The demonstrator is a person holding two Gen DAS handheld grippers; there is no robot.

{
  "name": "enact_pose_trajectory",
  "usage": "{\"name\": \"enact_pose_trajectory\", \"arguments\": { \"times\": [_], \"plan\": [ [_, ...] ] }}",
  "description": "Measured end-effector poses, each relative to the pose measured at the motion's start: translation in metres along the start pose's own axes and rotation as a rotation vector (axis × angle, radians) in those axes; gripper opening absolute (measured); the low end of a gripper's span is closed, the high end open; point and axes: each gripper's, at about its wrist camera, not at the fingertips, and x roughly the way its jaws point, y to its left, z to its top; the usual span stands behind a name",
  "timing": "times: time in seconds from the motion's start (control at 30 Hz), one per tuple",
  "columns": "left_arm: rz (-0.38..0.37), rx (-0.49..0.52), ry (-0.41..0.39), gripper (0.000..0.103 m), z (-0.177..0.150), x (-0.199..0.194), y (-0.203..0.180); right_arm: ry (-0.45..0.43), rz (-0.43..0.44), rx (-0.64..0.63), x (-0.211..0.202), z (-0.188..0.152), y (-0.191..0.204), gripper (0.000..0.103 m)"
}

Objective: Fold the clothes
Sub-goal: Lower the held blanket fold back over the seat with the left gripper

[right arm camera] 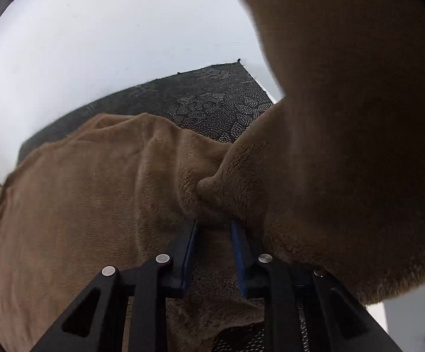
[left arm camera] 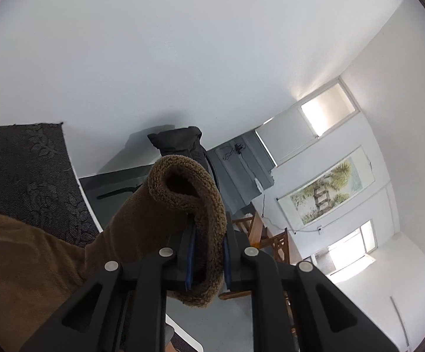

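Left wrist view: my left claw (left arm camera: 208,252) was clamped on a rolled edge of the brown fleece garment (left arm camera: 189,193), the fuzzy lining curling up between the blue pads (left arm camera: 189,259) and looping over the top. From there the cloth trailed down to the left, across a dark patterned mat (left arm camera: 27,170) on the white counter (left arm camera: 90,205). The camera was tilted up at the ceiling (left arm camera: 183,58), with a scroll painting (left arm camera: 327,187) and wooden chairs (left arm camera: 271,240) off to the right. Right wrist view: I saw my right claw (right arm camera: 214,234) with its fingers a little apart, tips buried in a bunched fold of the same garment (right arm camera: 95,205); I could not tell whether it was gripping. The fleece lay spread over the mat (right arm camera: 206,102), and a raised part of it filled the upper right.
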Motion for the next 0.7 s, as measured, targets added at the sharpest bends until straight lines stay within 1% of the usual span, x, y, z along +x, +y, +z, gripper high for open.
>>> {"name": "enact_pose_trajectory", "arguments": {
  "times": [0.07,0.13,0.2,0.27,0.33,0.37,0.4,0.43,0.47,0.5,0.53,0.57,0.6,0.67,0.7],
  "plan": [
    [-0.007,-0.023,-0.028,0.016,-0.001,-0.015,0.023,0.009,-0.052,-0.08,-0.001,0.0,0.01,0.024],
    [-0.013,-0.062,-0.06,0.016,-0.001,-0.027,0.055,-0.007,-0.089,-0.164,-0.008,-0.006,0.023,0.024],
    [-0.005,-0.09,-0.079,0.016,-0.002,-0.04,0.074,-0.034,-0.08,-0.238,-0.02,-0.015,0.035,0.024],
    [0.003,-0.117,-0.092,0.016,-0.002,-0.049,0.093,-0.071,-0.056,-0.333,-0.039,-0.031,0.049,0.024],
    [0.016,-0.125,-0.095,0.016,-0.006,-0.059,0.106,-0.106,-0.038,-0.432,-0.06,-0.049,0.062,0.027],
    [0.022,-0.128,-0.096,0.016,-0.008,-0.064,0.112,-0.117,-0.01,-0.465,-0.069,-0.058,0.067,0.028],
    [0.023,-0.129,-0.096,0.016,-0.011,-0.07,0.119,-0.127,0.032,-0.495,-0.079,-0.068,0.07,0.035],
    [0.023,-0.13,-0.096,0.016,-0.014,-0.076,0.127,-0.132,0.06,-0.505,-0.087,-0.075,0.072,0.054],
    [0.02,-0.131,-0.095,0.016,-0.016,-0.083,0.137,-0.142,0.081,-0.505,-0.094,-0.081,0.072,0.067],
    [0.026,-0.135,-0.098,0.016,-0.021,-0.091,0.151,-0.162,0.085,-0.497,-0.099,-0.084,0.073,0.087],
    [0.031,-0.139,-0.099,0.016,-0.024,-0.098,0.164,-0.189,0.078,-0.477,-0.107,-0.088,0.069,0.09],
    [0.037,-0.144,-0.104,0.016,-0.026,-0.105,0.178,-0.209,0.079,-0.45,-0.113,-0.089,0.065,0.09],
    [0.048,-0.155,-0.112,0.016,-0.031,-0.116,0.196,-0.217,0.097,-0.418,-0.119,-0.09,0.059,0.09],
    [0.07,-0.186,-0.126,0.016,-0.044,-0.131,0.211,-0.222,0.148,-0.338,-0.127,-0.089,0.045,0.09],
    [0.082,-0.205,-0.135,0.016,-0.051,-0.139,0.221,-0.217,0.156,-0.308,-0.128,-0.087,0.038,0.09]
  ]
}}
